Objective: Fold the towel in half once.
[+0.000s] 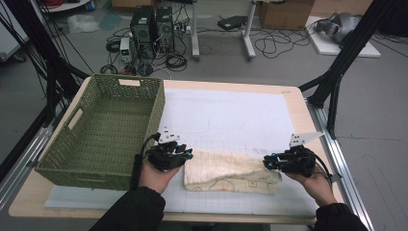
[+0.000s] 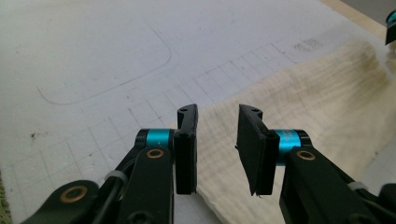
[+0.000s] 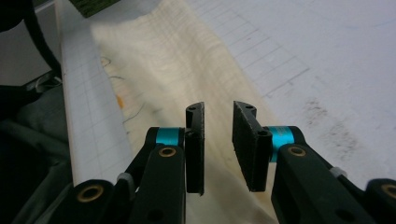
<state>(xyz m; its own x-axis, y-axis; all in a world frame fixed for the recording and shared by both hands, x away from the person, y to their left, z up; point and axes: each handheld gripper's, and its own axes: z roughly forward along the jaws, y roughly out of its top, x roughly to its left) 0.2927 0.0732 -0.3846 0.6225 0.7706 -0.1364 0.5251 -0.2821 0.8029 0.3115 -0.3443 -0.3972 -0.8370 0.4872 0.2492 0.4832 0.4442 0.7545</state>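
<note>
Near the table's front edge, a folded cream cloth (image 1: 231,172) is lying on the white gridded mat (image 1: 231,120), long side running left to right, faint printed outlines showing along its front fold. Left gripper (image 1: 188,155) is sitting at the cloth's left end, jaws standing narrowly apart with nothing between them; in the left gripper view (image 2: 217,149) cloth is lying under and beyond the jaws. Right gripper (image 1: 266,163) is sitting at the cloth's right end, jaws likewise parted by a narrow gap, empty (image 3: 218,144). Green woven basket (image 1: 103,130) is occupying the table's left side, just beside the left hand (image 1: 156,175)
</note>
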